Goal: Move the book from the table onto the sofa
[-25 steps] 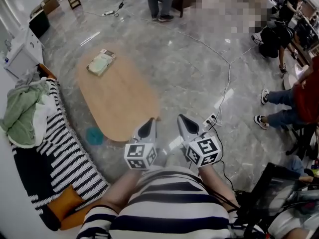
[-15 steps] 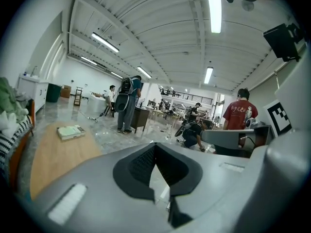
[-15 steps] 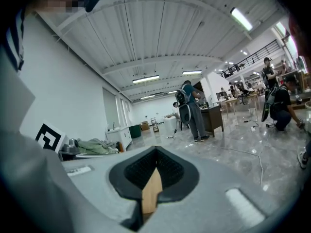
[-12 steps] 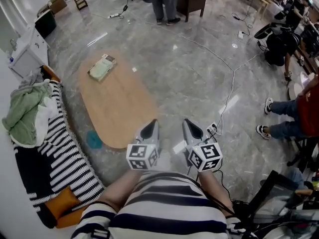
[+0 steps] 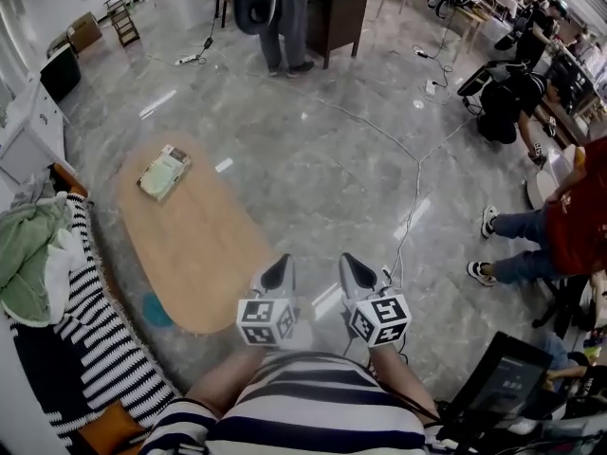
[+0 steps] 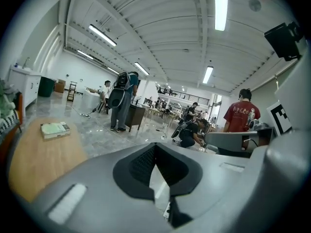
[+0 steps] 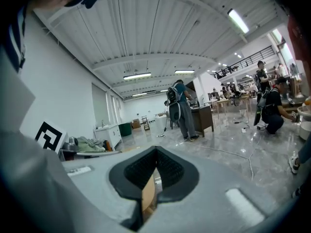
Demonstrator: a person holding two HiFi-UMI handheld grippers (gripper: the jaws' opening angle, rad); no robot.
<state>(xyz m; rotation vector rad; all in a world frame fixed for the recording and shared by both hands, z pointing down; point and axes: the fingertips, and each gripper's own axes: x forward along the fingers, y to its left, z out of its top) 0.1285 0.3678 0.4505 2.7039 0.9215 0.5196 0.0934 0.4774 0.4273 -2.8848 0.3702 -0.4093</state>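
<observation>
Sofa cut off left — book cover unreadable.

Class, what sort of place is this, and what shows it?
Probably an open lab or workshop with a mock lounge corner: desks along the far side, a cable across the floor, a coffee table beside a striped sofa.

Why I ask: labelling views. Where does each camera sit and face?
Head view: on the head, steeply down at table, book, sofa; shows striped torso, left gripper, right gripper.
Left gripper view: on that gripper, roughly level past its shut fingers; shares the book.
Right gripper view: on its gripper, level past shut fingers into the hall.
All show the backpack wearer.
</observation>
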